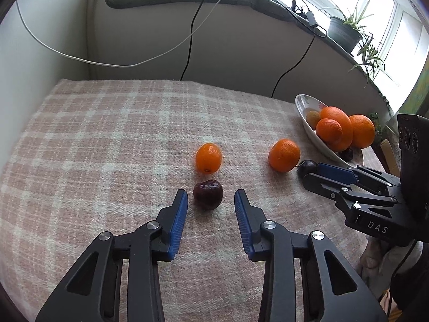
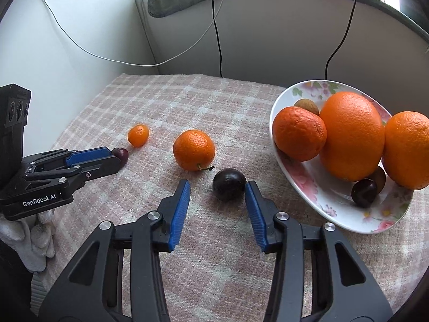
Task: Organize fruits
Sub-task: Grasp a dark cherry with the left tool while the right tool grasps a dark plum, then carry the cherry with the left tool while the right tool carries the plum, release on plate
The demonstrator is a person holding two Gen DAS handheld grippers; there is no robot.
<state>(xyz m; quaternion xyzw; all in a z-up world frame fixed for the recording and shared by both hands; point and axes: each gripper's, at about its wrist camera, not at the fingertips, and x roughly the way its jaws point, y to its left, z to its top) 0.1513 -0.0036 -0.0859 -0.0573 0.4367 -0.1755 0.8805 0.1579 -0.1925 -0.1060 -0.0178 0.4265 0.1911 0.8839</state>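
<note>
My left gripper (image 1: 211,197) is open, its tips on either side of a dark red plum (image 1: 208,194) on the checked cloth. A small orange kumquat-like fruit (image 1: 208,158) lies just beyond it. My right gripper (image 2: 217,187) is open around a dark purple plum (image 2: 229,184), whose right side touches the right fingertip. A mandarin (image 2: 194,149) lies just behind it. A flowered white plate (image 2: 316,196) at the right holds oranges (image 2: 351,136), a mandarin (image 2: 299,133) and small dark fruits (image 2: 364,192).
The pink checked cloth (image 1: 107,139) covers the table up to a wall with hanging cables (image 1: 190,40). A windowsill with potted plants (image 1: 346,30) is at the back right. The left gripper shows in the right wrist view (image 2: 111,158).
</note>
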